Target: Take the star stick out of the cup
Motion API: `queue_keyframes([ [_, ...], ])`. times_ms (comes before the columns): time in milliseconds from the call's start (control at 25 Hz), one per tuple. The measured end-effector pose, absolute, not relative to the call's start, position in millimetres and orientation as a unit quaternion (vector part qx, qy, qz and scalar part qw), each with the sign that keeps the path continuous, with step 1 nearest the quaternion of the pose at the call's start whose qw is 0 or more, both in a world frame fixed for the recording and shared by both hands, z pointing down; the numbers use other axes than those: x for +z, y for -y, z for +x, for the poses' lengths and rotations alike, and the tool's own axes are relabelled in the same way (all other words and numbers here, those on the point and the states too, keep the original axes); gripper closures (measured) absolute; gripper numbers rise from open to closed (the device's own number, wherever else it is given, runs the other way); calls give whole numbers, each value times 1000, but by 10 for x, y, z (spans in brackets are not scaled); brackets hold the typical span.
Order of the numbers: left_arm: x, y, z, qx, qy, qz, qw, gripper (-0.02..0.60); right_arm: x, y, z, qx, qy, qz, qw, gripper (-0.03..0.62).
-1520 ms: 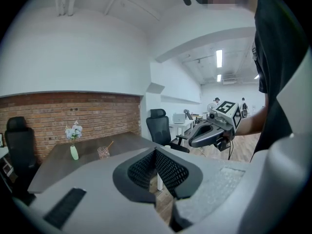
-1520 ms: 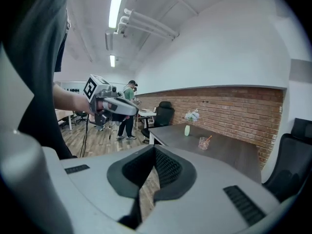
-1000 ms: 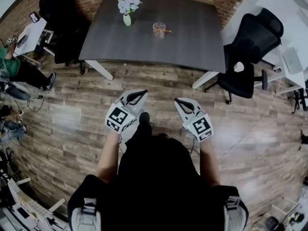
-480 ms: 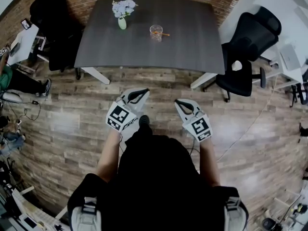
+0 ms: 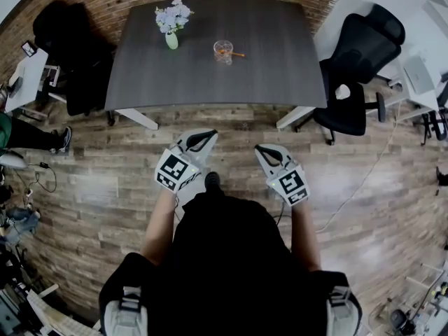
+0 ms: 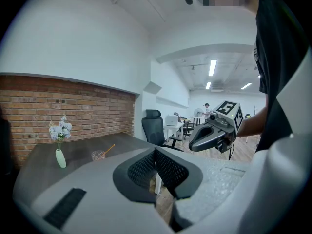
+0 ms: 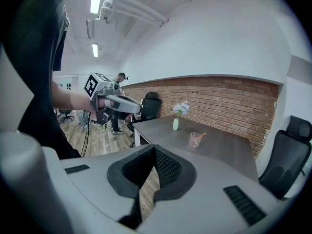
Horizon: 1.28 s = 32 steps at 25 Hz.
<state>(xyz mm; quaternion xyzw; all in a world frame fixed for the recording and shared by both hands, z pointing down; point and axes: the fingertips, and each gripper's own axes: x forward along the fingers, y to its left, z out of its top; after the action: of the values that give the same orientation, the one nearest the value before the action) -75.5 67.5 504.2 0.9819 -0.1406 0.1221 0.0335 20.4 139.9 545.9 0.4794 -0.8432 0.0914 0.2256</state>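
Note:
A clear cup stands on the dark table, far ahead of me, with an orange stick leaning out of it to the right. The cup and stick also show small in the left gripper view, and the cup in the right gripper view. My left gripper and right gripper hang over the wooden floor, well short of the table. Both are shut with nothing between the jaws. The stick's star end is too small to make out.
A green vase with pale flowers stands left of the cup. A black office chair sits at the table's right end, and a dark chair at its left. A seated person's legs are at far left. A cable runs over the floor.
The table, cup and vase have drifted left and slightly down in the head view. Both grippers keep the same pose in front of the body, still shut.

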Motion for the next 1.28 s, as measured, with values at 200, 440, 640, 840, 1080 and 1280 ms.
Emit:
queue_keyframes([
  [200,5065,-501,-741,122,118,985,33,580,5490,-1250,205,95,830,501,227,595],
  [440,5038,-233,-777,121,95,988,21,580,5526,-1029,294,97,794,554,233,595],
  [640,5075,-29,-921,123,89,988,19,580,5584,-880,268,102,777,576,232,595],
  [840,5116,95,-1065,130,89,987,25,580,5695,-820,172,118,771,579,237,595],
  [1080,5161,200,-1190,135,94,986,30,580,5778,-738,102,119,774,574,240,595],
  [1280,5176,288,-1242,135,106,984,38,580,5827,-657,92,123,776,565,252,595],
])
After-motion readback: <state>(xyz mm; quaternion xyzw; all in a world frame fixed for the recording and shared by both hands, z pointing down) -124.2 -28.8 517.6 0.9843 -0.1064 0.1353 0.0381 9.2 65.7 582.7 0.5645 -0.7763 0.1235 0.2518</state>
